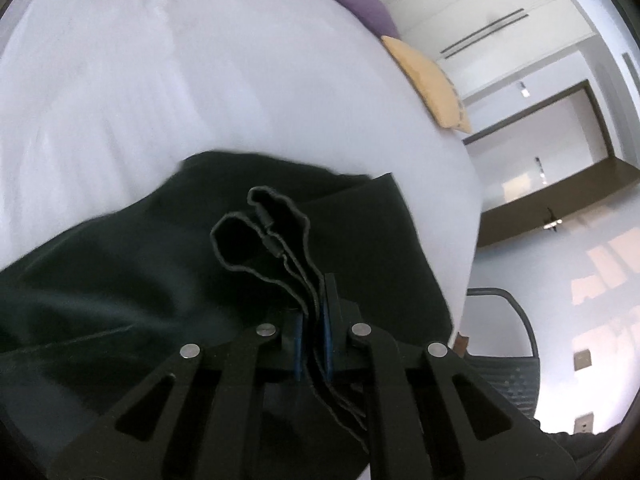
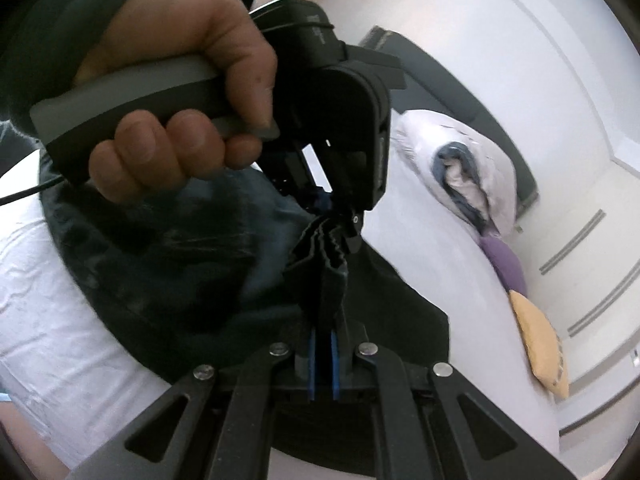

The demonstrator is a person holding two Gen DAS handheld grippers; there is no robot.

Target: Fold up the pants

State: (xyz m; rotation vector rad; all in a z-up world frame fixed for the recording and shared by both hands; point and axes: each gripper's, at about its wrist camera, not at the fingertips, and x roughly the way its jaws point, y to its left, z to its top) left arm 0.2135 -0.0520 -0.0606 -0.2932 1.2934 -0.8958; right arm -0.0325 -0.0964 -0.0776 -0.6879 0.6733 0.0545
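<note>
Both grippers clamp black pants (image 1: 168, 248) above a white bed (image 1: 160, 80): left gripper (image 1: 314, 320) pinches bunched edges; right gripper (image 2: 324, 344) grips pleated fabric directly beneath the left hand (image 2: 176, 80).

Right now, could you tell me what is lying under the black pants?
The black pants rest on a white bed sheet, which shows around them. Both the left gripper and right gripper pinch bunched fabric. Whatever lies directly beneath the cloth is covered.
</note>
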